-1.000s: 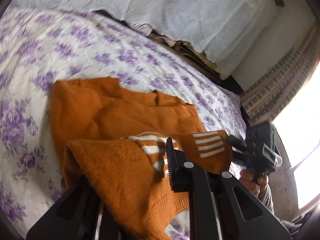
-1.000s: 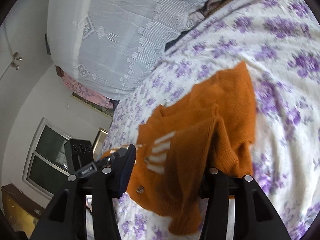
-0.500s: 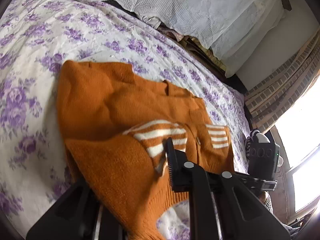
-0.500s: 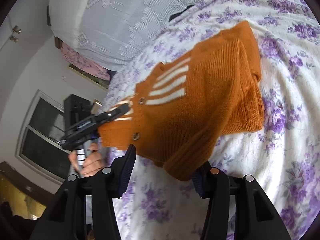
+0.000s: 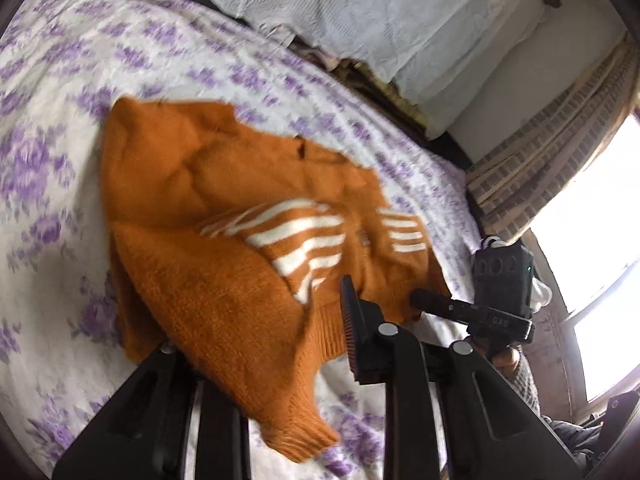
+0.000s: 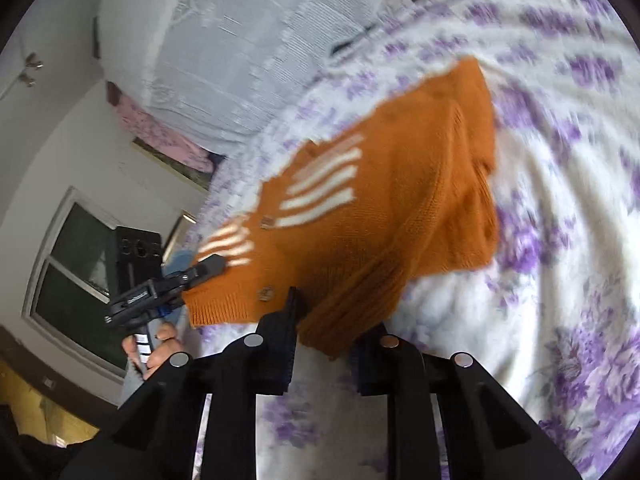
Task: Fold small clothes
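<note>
Nearest the left gripper (image 5: pixel 260 344), a folded edge of the orange sweater (image 5: pixel 224 240) lies across the gap between its jaws. The jaws are opening, and the knit drapes over the left finger, so whether the pads are pressing on it cannot be told. The cuff hangs down past the jaws toward the bedsheet (image 5: pixel 56 184).

In the right wrist view, the right gripper (image 6: pixel 326 336) has the sweater's ribbed hem corner between its jaws, which are closing. The cloth sits in the gap, but contact on both pads is not clear. The left gripper shows at the far side of the hem, its tip at the striped corner, with the person's hand (image 6: pixel 156 350) below it.

The sweater lies on the bed, mostly flat, with a sleeve folded across the white stripes and the far shoulder spread toward the pillows (image 5: pixel 400 8).

The step looks like setting down or tidying a fold. To do it well, I would let the left edge drop only once it lies square on the body, not bunched. The right jaws should take just the hem layer, not the sheet under it. Pull gently: loose knit stretches and skews. Both hands should stay level with each other so the fold line runs straight across the stripes.
</note>
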A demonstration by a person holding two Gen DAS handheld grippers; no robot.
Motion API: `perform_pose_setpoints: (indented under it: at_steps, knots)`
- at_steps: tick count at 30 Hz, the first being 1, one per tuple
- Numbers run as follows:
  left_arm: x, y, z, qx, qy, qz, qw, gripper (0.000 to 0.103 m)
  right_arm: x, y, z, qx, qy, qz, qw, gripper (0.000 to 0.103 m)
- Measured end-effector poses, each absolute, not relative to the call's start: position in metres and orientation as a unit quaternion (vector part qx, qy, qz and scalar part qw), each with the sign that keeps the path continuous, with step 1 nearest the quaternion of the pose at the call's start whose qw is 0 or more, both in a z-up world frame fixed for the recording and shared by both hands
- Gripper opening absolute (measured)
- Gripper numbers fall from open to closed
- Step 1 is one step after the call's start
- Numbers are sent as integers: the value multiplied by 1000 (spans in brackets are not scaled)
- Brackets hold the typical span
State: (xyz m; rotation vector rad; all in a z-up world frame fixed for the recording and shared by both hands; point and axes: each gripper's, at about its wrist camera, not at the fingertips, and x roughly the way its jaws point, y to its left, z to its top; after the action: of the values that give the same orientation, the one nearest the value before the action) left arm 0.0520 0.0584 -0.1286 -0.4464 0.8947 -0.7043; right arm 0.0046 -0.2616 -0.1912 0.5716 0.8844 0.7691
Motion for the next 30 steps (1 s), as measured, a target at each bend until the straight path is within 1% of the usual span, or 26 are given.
perform_pose_setpoints:
  at_steps: [4, 6, 9, 11, 12, 13, 14, 15, 16, 18, 23, 27, 30]
  knots:
    - [69, 62, -116, -224, 407, -329, 822, 22, 15, -262, -178, 280, 401, 372, 789, 22]
    - [80, 61, -113, -227, 409, -322, 823, 22, 26, -262, -172, 286, 397, 371, 789, 24]
    - [99, 63, -115, -241, 418, -308, 820, 22, 41, -262, -164, 299, 390, 375, 786, 24]
    - [111, 67, -117, -253, 422, -297, 818, 28, 55, -262, -160, 313, 386, 375, 783, 24]
    - [117, 69, -119, -261, 423, -290, 818, 36, 63, -260, -159, 317, 385, 375, 782, 24]
    - [124, 72, -122, -270, 426, -279, 817, 44, 72, -259, -158, 321, 383, 373, 782, 27]
    - [130, 75, -124, -276, 428, -272, 817, 49, 81, -259, -158, 326, 383, 368, 782, 37]
    - [136, 79, -127, -284, 431, -263, 815, 61, 89, -260, -160, 333, 382, 362, 782, 43]
    - [142, 82, -130, -295, 432, -254, 814, 73, 100, -262, -162, 345, 379, 353, 783, 53]
    - [153, 93, -135, -321, 428, -228, 813, 83, 118, -265, -167, 364, 378, 340, 780, 54]
    - [172, 114, -148, -386, 410, -227, 795, 86, 148, -281, -189, 405, 378, 304, 775, 54]
    - [174, 118, -148, -380, 403, -225, 802, 86, 153, -296, -196, 427, 364, 300, 771, 54]
    - [169, 118, -139, -356, 392, -214, 821, 86, 149, -302, -191, 420, 353, 292, 784, 54]
